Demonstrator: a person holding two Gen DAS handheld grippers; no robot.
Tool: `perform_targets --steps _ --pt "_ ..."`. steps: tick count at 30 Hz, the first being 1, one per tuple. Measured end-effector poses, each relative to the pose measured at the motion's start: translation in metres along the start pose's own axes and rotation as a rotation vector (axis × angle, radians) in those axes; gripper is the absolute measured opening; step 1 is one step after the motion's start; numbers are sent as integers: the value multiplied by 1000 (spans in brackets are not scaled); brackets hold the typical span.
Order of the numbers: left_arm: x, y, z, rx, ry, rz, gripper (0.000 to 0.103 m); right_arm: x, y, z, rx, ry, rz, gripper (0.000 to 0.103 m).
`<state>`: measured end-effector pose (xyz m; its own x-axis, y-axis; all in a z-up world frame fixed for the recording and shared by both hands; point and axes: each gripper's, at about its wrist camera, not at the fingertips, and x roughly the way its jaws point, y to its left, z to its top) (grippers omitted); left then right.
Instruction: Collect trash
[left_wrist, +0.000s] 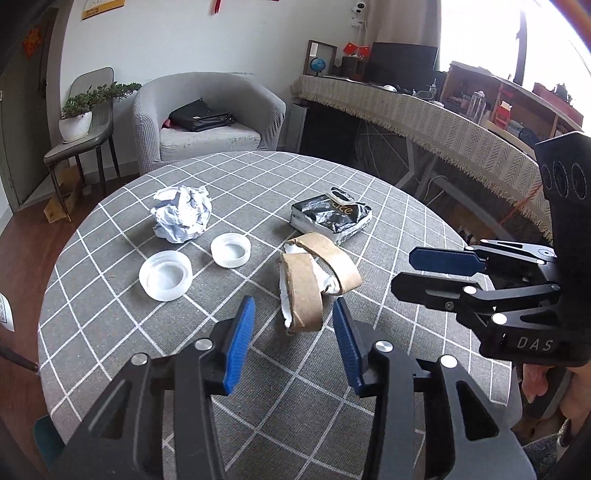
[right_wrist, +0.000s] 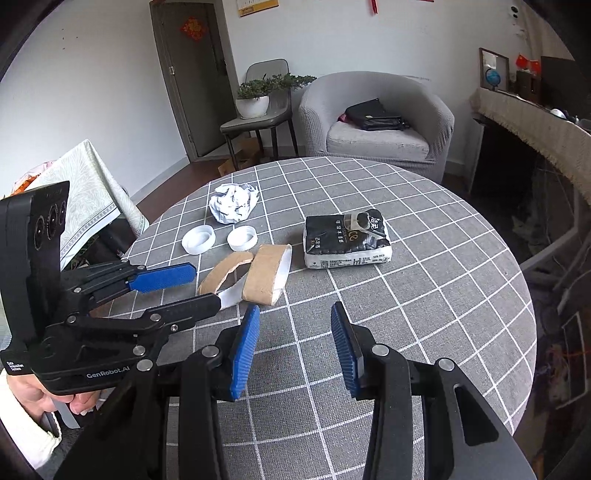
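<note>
the left gripper (left_wrist: 293, 325), fingers apart and empty, straddles the torn cardboard tape roll (left_wrist: 301, 291) on the checked tablecloth (left_wrist: 110, 332); closing could crush or skid it, while the right gripper (right_wrist: 295, 332) hangs released

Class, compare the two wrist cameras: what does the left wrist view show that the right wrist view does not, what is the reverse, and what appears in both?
Only the left wrist view shows the bright window and wooden shelves. Only the right wrist view shows the door and a pale draped cloth. Both show the round table, crumpled paper, two white caps, cardboard rings, black packet, armchair and both grippers, left gripper and right gripper, open and empty.
</note>
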<state>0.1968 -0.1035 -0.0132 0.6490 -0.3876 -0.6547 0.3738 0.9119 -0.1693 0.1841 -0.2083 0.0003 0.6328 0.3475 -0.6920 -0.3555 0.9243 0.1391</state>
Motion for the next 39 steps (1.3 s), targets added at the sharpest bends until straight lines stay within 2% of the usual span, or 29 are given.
perform_targets --steps 2,6,10,14,18,27,30,39 --pt "5 0 1 -5 23 -19 32 3 -2 0 4 9 11 40" --pt "8 3 2 -27 44 -31 22 7 -1 1 5 22 37 40" --pt "5 2 1 -21 36 -28 20 12 5 4 -4 22 45 40" --pt "0 4 2 8 22 8 20 16 14 10 -10 24 57 40" --pt "-7 16 1 -12 11 14 20 23 24 14 -21 29 61 40" --pt "-23 46 0 -69 -5 -4 20 53 32 17 -11 103 6 40" --pt "-30 52 -1 -83 -14 -16 20 57 30 19 -9 103 -25 27" --pt "-43 56 -10 -94 -3 -27 20 48 36 17 -8 90 -33 24"
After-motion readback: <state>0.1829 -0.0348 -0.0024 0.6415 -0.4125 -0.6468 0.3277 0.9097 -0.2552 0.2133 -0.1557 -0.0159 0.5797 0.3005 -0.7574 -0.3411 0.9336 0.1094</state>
